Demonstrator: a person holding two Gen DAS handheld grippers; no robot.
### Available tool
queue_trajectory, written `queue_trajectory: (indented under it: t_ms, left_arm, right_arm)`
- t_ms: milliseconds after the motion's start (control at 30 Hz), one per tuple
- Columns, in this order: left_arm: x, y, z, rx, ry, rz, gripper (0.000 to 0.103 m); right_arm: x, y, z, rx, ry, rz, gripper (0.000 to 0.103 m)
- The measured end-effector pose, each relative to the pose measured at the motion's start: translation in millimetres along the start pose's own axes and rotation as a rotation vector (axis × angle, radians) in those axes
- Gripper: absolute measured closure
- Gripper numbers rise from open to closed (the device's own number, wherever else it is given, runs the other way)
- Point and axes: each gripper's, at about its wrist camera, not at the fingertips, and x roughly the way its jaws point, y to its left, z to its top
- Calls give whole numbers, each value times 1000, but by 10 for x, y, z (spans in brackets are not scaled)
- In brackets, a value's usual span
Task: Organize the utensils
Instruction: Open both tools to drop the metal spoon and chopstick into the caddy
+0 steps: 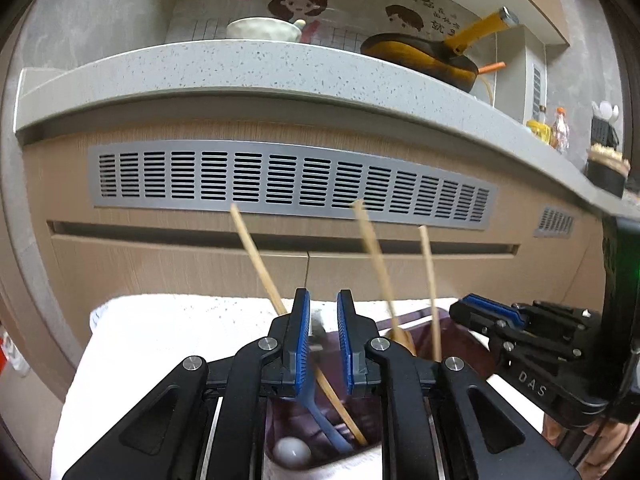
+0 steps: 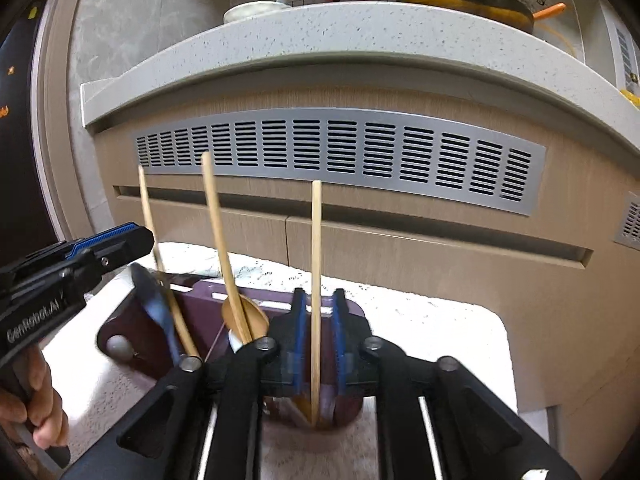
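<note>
Counted in the purple utensil holder: three wooden chopsticks, one blue spoon, one wooden spoon. On the counter above: one white bowl, one frying pan. Two grippers in view.

Right gripper over purple utensil holder

Jaws slightly apart around upright wooden chopstick, not pressing; two more chopsticks, wooden spoon and blue spoon leaning inside; left gripper alongside.
</note>
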Motion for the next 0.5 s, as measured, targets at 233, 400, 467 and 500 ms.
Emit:
queue_trajectory:
  t_ms: [233, 400, 467, 500]
  left_arm:
    - [-475, 159, 84, -63, -1, -10, 70]
    - [-670, 365, -52, -131, 44, 12, 62]
    - [-679, 431, -124, -155, 79, 11, 62]
    - [-677, 455, -172, -166, 106, 3, 62]
  right_arm:
    - [-528, -2, -78, -40, 29, 15, 67]
    - [-776, 89, -230, -92, 69, 8, 65]
    - [-824, 136, -295, -112, 100, 29, 64]
    - [-835, 164, -333, -121, 126, 53, 62]
